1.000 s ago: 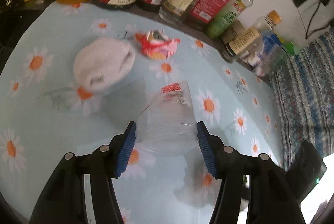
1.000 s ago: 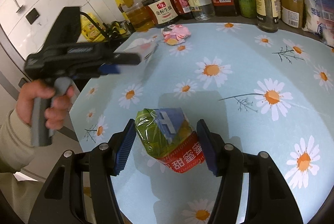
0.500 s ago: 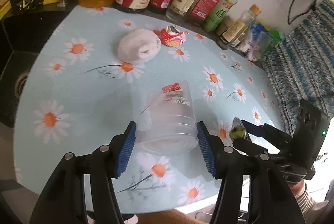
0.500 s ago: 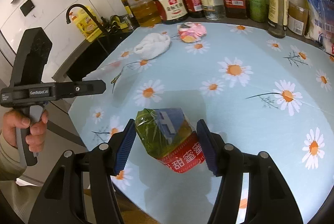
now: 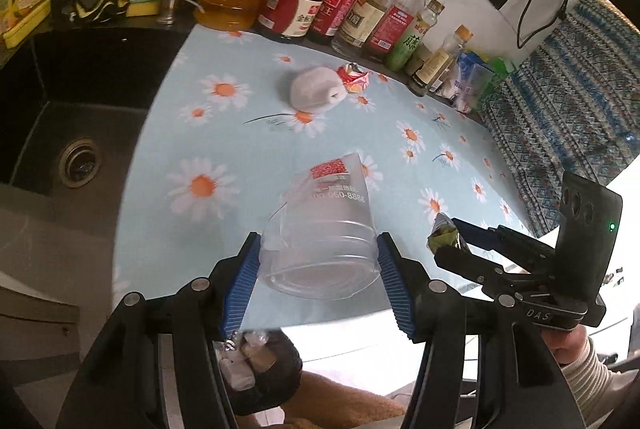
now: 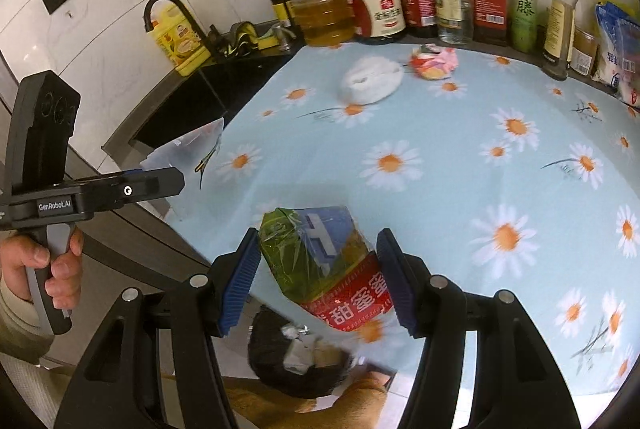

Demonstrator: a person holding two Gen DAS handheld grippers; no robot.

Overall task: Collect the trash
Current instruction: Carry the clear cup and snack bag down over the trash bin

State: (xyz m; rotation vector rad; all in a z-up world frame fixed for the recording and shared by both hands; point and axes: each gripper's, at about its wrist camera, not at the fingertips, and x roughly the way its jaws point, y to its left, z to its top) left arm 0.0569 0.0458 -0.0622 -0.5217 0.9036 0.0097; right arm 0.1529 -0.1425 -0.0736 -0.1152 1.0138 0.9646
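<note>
My left gripper (image 5: 318, 279) is shut on a clear plastic cup (image 5: 322, 229) with a red label, held above the table's near edge. My right gripper (image 6: 318, 279) is shut on a crumpled green, blue and red snack wrapper (image 6: 324, 261). The wrapper also shows in the left wrist view (image 5: 442, 237), and the cup in the right wrist view (image 6: 188, 149). A black trash bin (image 6: 296, 357) with scraps inside sits below the table edge, under both grippers (image 5: 256, 373). A white crumpled tissue (image 5: 314, 91) and a red-pink wrapper (image 5: 354, 77) lie at the table's far side.
The table has a light blue daisy cloth (image 5: 224, 133). A row of oil and sauce bottles (image 5: 340, 9) lines the back. A black sink (image 5: 68, 109) lies to the left. A patterned cloth (image 5: 560, 101) is at the right.
Both grippers have pulled back from the table toward its near edge with their loads. The trash bin has come into view below them.
</note>
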